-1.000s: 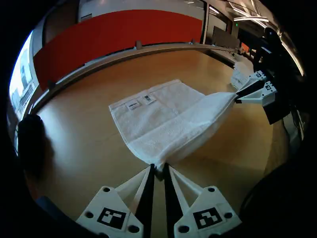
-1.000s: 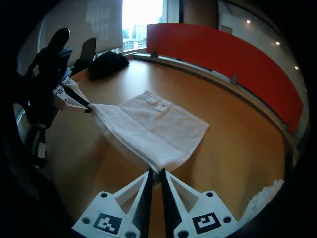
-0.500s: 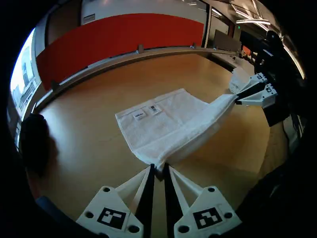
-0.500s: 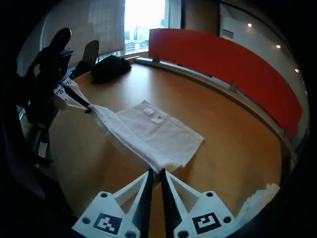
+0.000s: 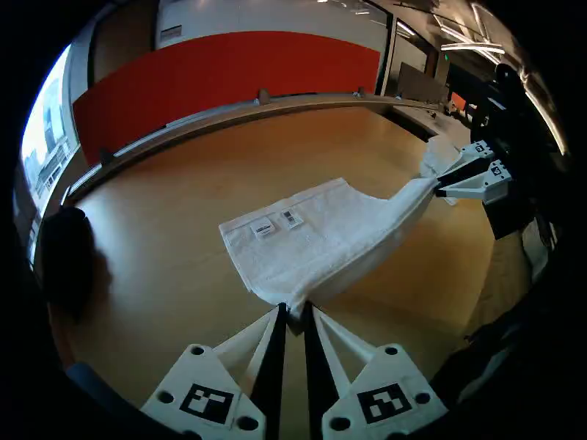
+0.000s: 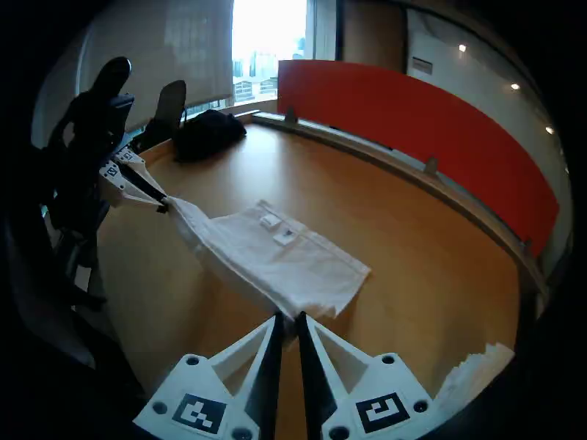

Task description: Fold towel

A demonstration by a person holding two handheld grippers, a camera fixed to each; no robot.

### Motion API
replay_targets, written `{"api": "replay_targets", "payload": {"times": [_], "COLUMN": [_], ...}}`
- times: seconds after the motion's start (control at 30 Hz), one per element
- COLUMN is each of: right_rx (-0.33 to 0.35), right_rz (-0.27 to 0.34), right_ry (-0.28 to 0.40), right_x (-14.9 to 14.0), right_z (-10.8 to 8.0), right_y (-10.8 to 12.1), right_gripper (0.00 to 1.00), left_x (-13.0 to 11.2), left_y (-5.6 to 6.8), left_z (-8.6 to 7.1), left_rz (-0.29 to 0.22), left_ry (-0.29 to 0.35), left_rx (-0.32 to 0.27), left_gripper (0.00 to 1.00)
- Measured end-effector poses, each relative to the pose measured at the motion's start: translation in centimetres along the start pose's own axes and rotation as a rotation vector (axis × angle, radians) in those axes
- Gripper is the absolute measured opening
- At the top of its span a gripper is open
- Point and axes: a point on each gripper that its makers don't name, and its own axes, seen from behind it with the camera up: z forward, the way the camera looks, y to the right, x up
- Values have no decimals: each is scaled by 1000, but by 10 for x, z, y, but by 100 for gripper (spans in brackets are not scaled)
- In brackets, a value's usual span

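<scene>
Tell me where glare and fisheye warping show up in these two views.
Left gripper view: the window blows out white, and the red partition bows into an arc. Right gripper view: the window glares, leaving the dark bundle below it nearly featureless; the towel is sharp.

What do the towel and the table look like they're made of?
The towel looks like white terry cloth, likely cotton: matte, nubby surface, sagging softly between the left tongs and right tongs. The table looks like wood or wood-look laminate: smooth orange-brown top with a soft sheen.
</scene>
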Motion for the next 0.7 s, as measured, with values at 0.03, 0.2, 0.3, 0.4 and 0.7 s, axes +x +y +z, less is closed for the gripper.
{"api": "replay_targets", "payload": {"times": [0.03,0.2,0.3,0.4,0.7], "right_rx": [-1,-5,-3,-2,4], "right_rz": [-2,-7,-8,-14,-13], "right_ry": [0,3,4,3,6], "right_x": [0,3,5,7,11], "right_z": [-1,-7,-11,-13,-23], "right_y": [0,-1,-2,-3,-7], "right_gripper": [14,14,14,14,14], "left_x": [0,4,6,9,13], "left_y": [0,3,4,5,9], "left_z": [-1,-7,-10,-14,-23], "left_rz": [-1,-3,-5,-9,-16], "left_ry": [1,4,6,7,10], "left_rx": [-1,-7,-13,-20,-28], "left_gripper": [16,16,16,16,16]}}
